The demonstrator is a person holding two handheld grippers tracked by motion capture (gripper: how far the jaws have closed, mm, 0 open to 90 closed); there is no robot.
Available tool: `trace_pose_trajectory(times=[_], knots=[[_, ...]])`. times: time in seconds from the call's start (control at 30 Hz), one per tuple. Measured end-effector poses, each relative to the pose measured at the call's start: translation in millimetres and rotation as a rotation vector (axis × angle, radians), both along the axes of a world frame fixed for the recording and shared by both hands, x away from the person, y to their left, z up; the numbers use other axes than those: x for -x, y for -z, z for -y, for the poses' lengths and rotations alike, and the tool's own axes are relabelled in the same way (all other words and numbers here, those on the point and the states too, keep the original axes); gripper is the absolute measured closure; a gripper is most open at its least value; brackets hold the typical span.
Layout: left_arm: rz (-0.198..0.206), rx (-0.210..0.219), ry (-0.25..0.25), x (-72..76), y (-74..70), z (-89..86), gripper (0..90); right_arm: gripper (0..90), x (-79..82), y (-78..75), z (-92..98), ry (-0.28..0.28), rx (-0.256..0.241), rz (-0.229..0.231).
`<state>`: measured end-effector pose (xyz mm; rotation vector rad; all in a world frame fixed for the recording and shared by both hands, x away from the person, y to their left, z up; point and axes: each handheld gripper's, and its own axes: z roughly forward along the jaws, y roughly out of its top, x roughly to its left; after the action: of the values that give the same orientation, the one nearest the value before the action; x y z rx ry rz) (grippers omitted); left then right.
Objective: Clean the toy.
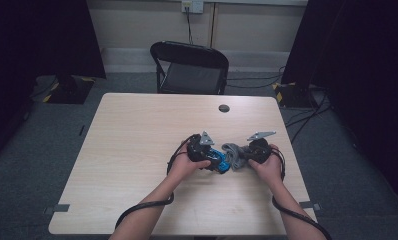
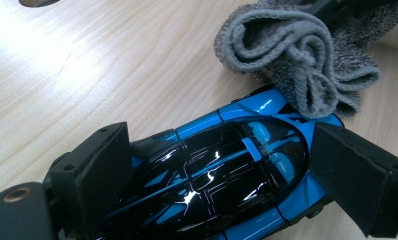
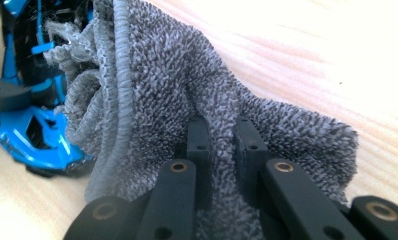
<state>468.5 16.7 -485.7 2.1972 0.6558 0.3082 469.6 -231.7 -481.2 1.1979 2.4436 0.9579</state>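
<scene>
Risk: your left hand-held gripper (image 2: 212,175) clamps the glossy blue-and-black toy car (image 2: 212,170); hard wiping with the right hand-held gripper's (image 3: 222,145) pinched grey terry cloth (image 3: 187,90) could twist it loose.

Both forearms entering from the bottom edge of the high view, converging toward lower centre. Left tongs (image 1: 218,161) at centre, jaws spread wide and clamped on something between them in the left gripper view. Right tongs (image 1: 241,156) just right of them, jaws nearly together in the right gripper view, pinching
</scene>
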Motion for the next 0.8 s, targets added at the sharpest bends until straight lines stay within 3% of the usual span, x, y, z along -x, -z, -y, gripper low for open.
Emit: trace_pose_trajectory(times=[0.23,0.5,0.8], knots=[[-0.001,0.000,-0.001,0.0,0.0,0.1,10.0,80.8,-8.8,-1.0,-3.0,0.028,0.003,0.003],[-0.003,-0.001,0.000,-0.1,-0.2,0.1,10.0,80.8,-16.6,-9.1,-3.3,0.109,-0.020,0.035],[-0.003,-0.002,0.006,-0.7,-0.4,-0.4,10.4,80.7,0.3,-31.5,8.3,0.064,-0.071,0.097]])
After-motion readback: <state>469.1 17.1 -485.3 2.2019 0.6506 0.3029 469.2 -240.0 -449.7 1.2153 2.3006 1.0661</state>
